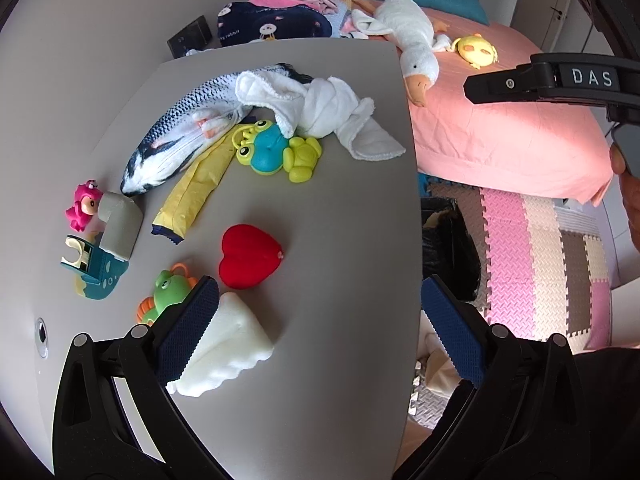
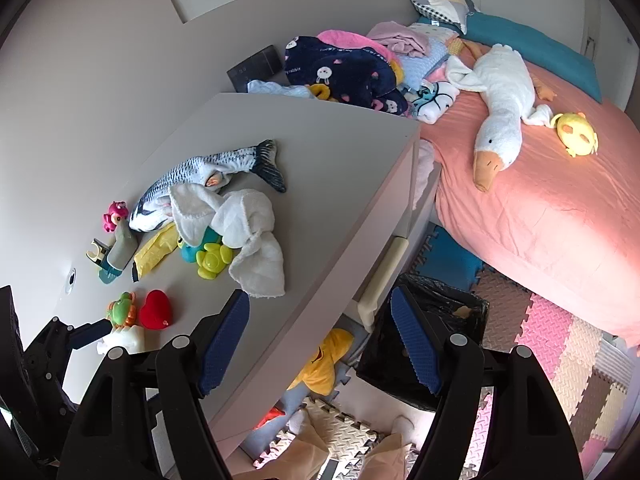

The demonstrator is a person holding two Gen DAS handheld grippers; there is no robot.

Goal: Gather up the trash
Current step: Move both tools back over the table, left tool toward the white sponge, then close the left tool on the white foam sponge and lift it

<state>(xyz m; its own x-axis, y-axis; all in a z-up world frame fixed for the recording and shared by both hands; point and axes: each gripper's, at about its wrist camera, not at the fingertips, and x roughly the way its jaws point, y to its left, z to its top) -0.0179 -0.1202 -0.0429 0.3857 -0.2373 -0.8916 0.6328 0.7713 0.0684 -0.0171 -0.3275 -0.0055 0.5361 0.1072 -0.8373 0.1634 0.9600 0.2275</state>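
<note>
Red heart point(image 1: 249, 257); yellow wrapper point(image 1: 194, 192); blue-grey scaled fish plush point(image 1: 180, 140); pink bedsheet point(image 2: 540, 208); black bin bag point(image 2: 440, 320).

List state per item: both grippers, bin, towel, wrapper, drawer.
left gripper: open, empty, over the desk
right gripper: open, empty, over the desk edge
trash bin: on the floor, lined with a black bag, top open
white towel: crumpled, draped over the fish plush
yellow wrapper: flat on the desk, looks torn open
drawer: slightly ajar
</note>
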